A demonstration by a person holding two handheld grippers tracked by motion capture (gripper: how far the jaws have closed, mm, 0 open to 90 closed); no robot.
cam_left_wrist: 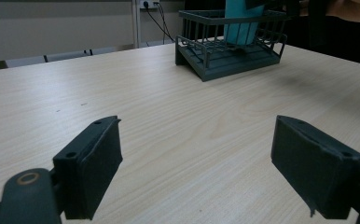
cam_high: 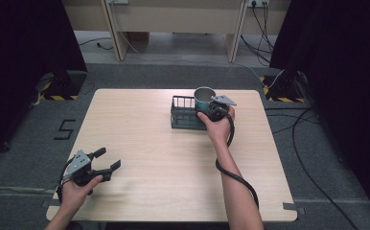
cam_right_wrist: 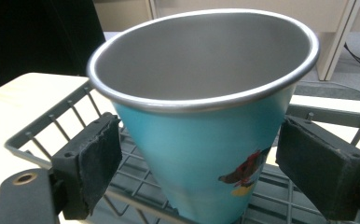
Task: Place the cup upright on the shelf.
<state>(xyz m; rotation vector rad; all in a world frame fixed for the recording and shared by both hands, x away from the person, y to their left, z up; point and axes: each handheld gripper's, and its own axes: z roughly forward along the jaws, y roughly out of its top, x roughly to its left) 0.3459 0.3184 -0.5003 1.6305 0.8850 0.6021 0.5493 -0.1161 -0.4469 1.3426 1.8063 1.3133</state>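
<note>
Although the cup (cam_right_wrist: 201, 140) already stands inside the rack (cam_right_wrist: 52, 126), the right claw (cam_right_wrist: 199, 158) has not left it: its two pads sit on either side of the teal wall, low under the steel rim. In the right gripper view a thin gap shows between each pad and the cup, so I judge the jaws to be spread a little wider than the cup, either just let go or about to close; the view is too close to be sure that neither pad touches. The cup leans toward the left pad, its mouth open and up and its foot down among the rack's wires. From the high view the right claw (cam_high: 211, 106) is at the rack's near right end, with the cup (cam_high: 203, 98) just beyond it and the rack (cam_high: 183, 115) stretching away to its left.

The left claw (cam_left_wrist: 197, 168) has no part in this. Its jaws stand wide over bare counter (cam_left_wrist: 169, 112) with nothing between them, and the rack (cam_left_wrist: 229, 51) with the cup (cam_left_wrist: 241, 21) lies well ahead of it and to its right. In the high view the left claw (cam_high: 101, 163) rests near the counter's near left corner.

So the placing looks mostly done. What seems left is to make sure the cup stands steady and to draw the right claw back clear of the rack.
</note>
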